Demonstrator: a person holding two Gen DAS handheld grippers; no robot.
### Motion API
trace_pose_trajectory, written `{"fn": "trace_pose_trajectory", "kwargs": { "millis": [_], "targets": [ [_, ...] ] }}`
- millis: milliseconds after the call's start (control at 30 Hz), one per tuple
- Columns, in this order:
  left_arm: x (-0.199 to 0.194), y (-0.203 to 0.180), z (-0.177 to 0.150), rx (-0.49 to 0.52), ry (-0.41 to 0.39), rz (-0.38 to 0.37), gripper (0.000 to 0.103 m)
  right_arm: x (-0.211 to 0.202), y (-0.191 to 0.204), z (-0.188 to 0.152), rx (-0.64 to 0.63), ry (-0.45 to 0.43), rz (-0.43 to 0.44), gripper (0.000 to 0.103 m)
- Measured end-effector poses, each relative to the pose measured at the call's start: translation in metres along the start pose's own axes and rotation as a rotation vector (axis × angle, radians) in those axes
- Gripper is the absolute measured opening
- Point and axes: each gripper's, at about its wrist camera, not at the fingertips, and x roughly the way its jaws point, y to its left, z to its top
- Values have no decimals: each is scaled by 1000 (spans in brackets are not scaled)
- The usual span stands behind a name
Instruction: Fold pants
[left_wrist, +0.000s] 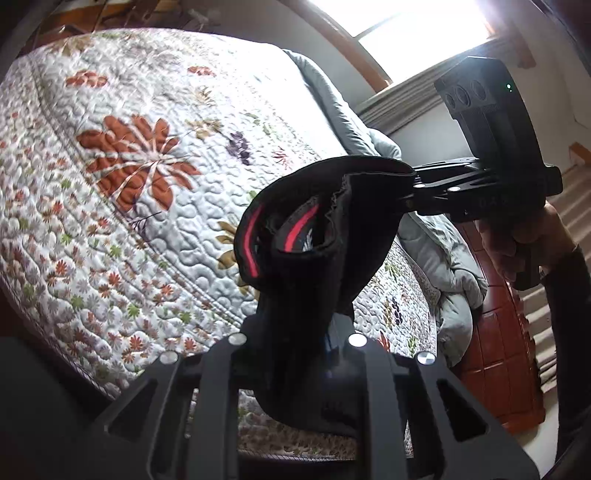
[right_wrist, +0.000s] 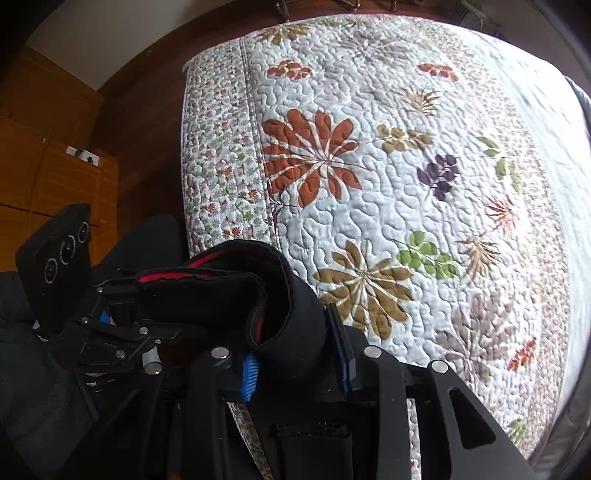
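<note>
Both tongs are up in the air over the bed, and the black fabric pants with the red inner waistband stripe (left_wrist: 295, 251) hang between them, clear of the white floral quilted bedspread (left_wrist: 122, 155). The left tongs (left_wrist: 295, 332) are clenched on one part of the waistband, cloth bunched thick between the fingers. The right tongs (right_wrist: 295, 354) are clamped on another part, blue pads (right_wrist: 249, 373) pressing in on the dark fabric. The waistband gapes open between the two grips, and the legs drop out of view below.

The risk, as I judge it: that bunched grip on the left may hold only some layers, so a shake or swing towards the bedspread could let one slip and twist the garment. Lowering unevenly could also land the legs crumpled, near the crumpled grey duvet (left_wrist: 436, 236) at the far edge.
</note>
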Motion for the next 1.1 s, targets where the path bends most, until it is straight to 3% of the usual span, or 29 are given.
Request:
{"fn": "trace_pose_trajectory", "kwargs": {
  "millis": [667,1100],
  "targets": [
    [-19,-78,-23,216,0,-44,18,-73,37,-81,62,-52,-267,28],
    [-18,-139,-53,324,4,-72,18,-103,43,-147,115,-57,-382,24]
  ]
}}
